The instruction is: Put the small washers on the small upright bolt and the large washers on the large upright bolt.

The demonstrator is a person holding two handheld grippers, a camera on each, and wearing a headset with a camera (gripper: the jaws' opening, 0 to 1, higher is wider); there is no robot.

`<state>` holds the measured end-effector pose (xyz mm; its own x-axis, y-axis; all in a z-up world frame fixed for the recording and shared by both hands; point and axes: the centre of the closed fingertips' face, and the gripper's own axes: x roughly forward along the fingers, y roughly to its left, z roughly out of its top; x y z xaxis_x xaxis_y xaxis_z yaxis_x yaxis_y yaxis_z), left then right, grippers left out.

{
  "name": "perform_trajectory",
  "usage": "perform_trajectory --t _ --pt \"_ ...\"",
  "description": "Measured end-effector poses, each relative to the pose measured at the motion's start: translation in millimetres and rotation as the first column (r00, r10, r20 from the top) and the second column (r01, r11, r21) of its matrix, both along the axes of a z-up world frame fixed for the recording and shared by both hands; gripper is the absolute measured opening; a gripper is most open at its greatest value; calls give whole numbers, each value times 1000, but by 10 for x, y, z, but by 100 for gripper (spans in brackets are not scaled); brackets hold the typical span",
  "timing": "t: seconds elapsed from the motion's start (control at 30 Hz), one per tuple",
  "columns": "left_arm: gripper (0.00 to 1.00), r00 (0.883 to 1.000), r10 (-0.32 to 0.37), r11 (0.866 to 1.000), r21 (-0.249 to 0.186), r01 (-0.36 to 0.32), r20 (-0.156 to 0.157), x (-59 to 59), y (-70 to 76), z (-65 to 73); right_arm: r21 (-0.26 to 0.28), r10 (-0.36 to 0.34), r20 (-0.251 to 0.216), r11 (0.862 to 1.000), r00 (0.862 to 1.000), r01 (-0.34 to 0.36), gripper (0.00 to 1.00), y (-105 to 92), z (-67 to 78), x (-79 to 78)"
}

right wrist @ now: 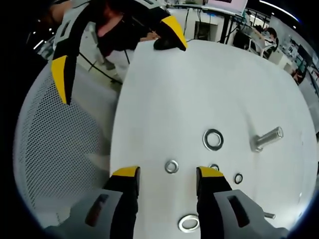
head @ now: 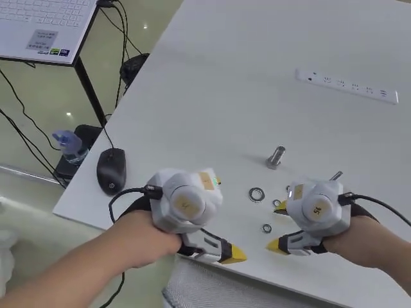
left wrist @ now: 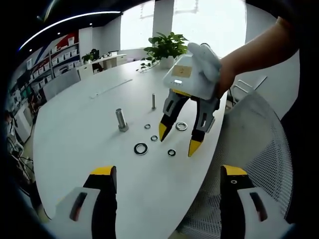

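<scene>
The large upright bolt (head: 275, 157) (left wrist: 121, 120) (right wrist: 266, 138) stands mid-table, with the thin small bolt (head: 336, 175) (left wrist: 153, 101) to its right. A large washer (head: 257, 194) (left wrist: 140, 148) (right wrist: 213, 139) lies flat in front of the large bolt. My right gripper (head: 277, 226) (right wrist: 167, 173) is open near the table's front edge, with a small washer (head: 266, 228) (right wrist: 172, 166) lying just beyond its tips. A second large washer (right wrist: 189, 222) (left wrist: 182, 126) lies under its jaws. Two more small washers (right wrist: 239, 178) (left wrist: 147, 126) lie nearby. My left gripper (head: 225, 251) (left wrist: 168, 172) is open and empty, facing the right one.
A white power strip (head: 347, 86) lies at the back right. A black mouse (head: 111, 170) rests near the table's left edge. Beyond that edge a laptop (head: 45, 25) sits on a stand. A mesh chair seat (head: 212, 289) is below the front edge.
</scene>
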<state>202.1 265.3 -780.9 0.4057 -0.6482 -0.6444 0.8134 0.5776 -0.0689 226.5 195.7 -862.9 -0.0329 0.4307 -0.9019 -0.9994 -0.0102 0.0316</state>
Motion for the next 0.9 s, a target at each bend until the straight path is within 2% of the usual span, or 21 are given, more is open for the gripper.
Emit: perform_trajectory --t 0.43,0.57,0.77,0.9 --pt "81 1000 -3 1000 7 3 -4 -25 46 3 -65 22 4 998 1000 -21 38 9 -153 14" --pt "81 1000 -4 1000 11 4 -7 -38 62 -2 -83 30 34 996 999 -27 32 5 -163 49" --pt "80 1000 -2 1000 1 2 -5 -34 66 13 -98 57 42 994 998 -52 29 20 -157 48" --pt "80 1000 -2 1000 -3 2 -5 -32 71 17 -102 69 48 993 996 -63 23 41 -160 33"
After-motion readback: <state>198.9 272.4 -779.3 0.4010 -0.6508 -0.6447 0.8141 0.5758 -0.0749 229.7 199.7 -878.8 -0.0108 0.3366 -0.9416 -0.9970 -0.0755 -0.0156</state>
